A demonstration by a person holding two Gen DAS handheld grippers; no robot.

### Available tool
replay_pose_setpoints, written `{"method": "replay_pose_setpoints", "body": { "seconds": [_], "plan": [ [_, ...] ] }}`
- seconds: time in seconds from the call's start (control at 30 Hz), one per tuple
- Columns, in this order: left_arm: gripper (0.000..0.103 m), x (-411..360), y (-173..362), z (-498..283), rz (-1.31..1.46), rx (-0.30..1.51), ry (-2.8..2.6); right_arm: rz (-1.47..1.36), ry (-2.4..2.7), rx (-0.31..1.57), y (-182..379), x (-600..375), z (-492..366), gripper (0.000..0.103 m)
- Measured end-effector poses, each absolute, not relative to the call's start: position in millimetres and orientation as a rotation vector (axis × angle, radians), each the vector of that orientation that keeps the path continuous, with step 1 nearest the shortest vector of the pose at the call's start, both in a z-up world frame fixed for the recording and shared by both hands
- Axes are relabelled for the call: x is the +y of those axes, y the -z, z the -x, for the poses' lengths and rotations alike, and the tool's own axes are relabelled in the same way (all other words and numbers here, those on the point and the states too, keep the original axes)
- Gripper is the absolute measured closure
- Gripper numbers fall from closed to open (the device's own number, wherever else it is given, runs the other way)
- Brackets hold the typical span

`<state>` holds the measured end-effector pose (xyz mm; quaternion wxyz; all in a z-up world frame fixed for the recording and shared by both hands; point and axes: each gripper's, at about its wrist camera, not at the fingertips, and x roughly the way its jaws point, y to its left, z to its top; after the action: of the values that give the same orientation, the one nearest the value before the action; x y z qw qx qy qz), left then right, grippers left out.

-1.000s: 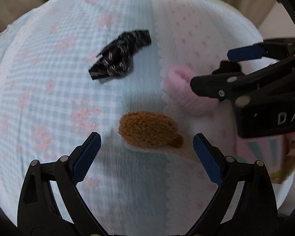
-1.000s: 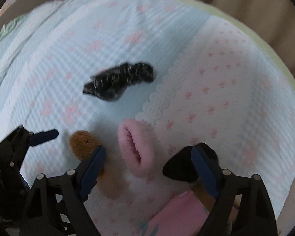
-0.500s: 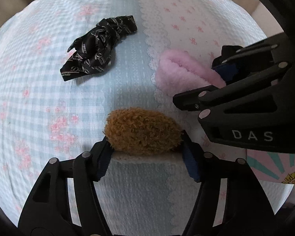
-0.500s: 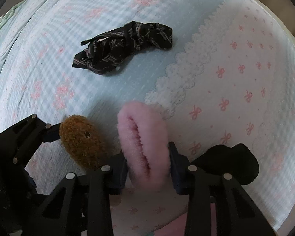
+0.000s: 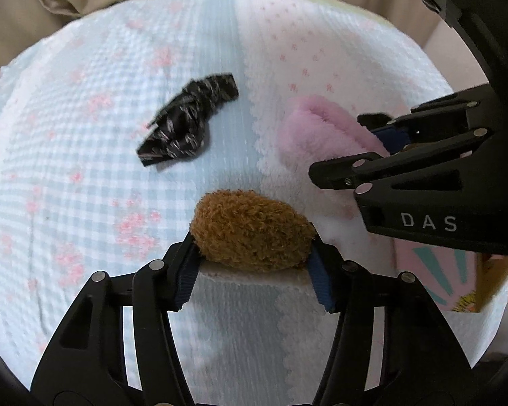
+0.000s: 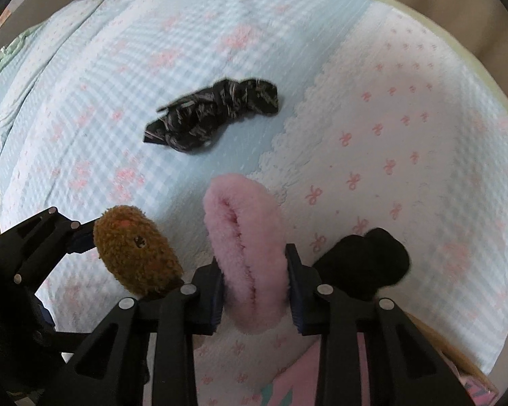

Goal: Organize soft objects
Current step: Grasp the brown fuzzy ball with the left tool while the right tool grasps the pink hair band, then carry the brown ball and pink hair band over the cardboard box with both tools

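My left gripper (image 5: 254, 267) is shut on a brown fuzzy plush piece (image 5: 250, 230) and holds it above the bed; it also shows in the right wrist view (image 6: 135, 250). My right gripper (image 6: 255, 291) is shut on a pink fluffy piece (image 6: 250, 247), seen in the left wrist view (image 5: 321, 142) too. A white fabric part hangs below the brown piece. A black patterned cloth (image 5: 189, 125) lies bunched on the blue checked bedspread (image 5: 84, 169), also in the right wrist view (image 6: 213, 115).
A black soft item (image 6: 369, 257) lies right of the pink piece. A pink box with teal rays (image 5: 437, 274) sits at the bed's right edge. Beige fabric (image 5: 50, 6) lies beyond the bed.
Both grippers have lifted their pieces off the bedspread and drawn back; the black cloth now looks farther away. Both closed on their pieces between one second and half a second ago.
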<state>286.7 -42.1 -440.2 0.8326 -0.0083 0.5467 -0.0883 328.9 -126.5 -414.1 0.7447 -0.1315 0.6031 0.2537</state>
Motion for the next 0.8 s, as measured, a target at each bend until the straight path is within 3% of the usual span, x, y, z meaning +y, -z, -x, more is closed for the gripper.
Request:
{"method": "replay_pose_setpoints", "body": {
  "seconds": [0.33,0.8],
  "plan": [
    [0.051,-28.2,360.7,-239.3,0.039,1.042,0.165,0.186,-0.493,1.224,333.0,-145.7,-282.2,0.074],
    [0.050,8.4,203.0,-183.8,-0.013,0.924,0.277,-0.078,-0.226,1.078,186.4,-186.1,-160.0,0.074]
  ]
}}
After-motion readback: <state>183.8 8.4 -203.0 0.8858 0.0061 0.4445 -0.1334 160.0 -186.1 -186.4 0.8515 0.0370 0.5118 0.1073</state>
